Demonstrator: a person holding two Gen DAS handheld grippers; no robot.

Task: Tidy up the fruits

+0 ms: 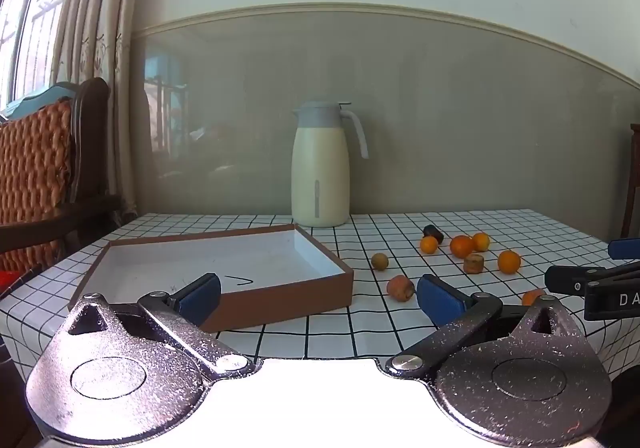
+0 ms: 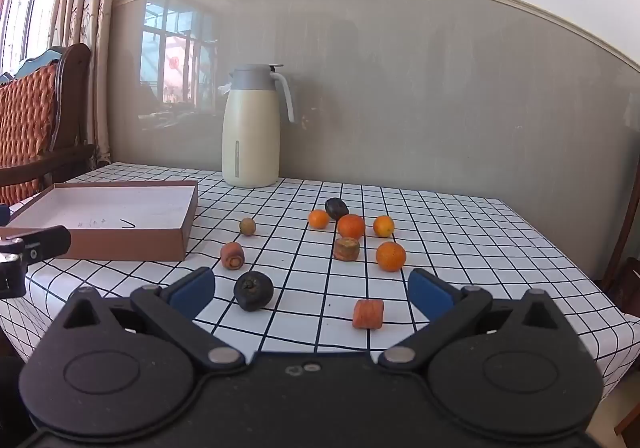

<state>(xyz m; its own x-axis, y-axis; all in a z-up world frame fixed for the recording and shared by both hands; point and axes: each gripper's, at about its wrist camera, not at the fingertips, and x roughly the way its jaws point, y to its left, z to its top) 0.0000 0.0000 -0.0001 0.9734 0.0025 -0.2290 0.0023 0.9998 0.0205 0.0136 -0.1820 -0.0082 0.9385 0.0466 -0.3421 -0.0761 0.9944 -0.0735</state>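
A shallow brown box (image 1: 216, 268) with a white inside sits empty on the left of the checked table; it also shows in the right wrist view (image 2: 120, 215). Several small oranges (image 2: 351, 226) lie loose on the table, with a small greenish fruit (image 2: 247, 226), a dark fruit (image 2: 253, 291), carrot-like pieces (image 2: 232, 255) and an orange chunk (image 2: 368, 313). My left gripper (image 1: 318, 298) is open and empty at the box's near right corner. My right gripper (image 2: 312, 294) is open and empty, low over the table's front, with the dark fruit and the orange chunk between its fingers' lines.
A cream thermos jug (image 1: 320, 167) stands at the back of the table by the wall. A chair with an orange cushion (image 1: 36, 167) stands to the left by the curtain. The table's right edge (image 2: 600, 288) drops off close to the fruit.
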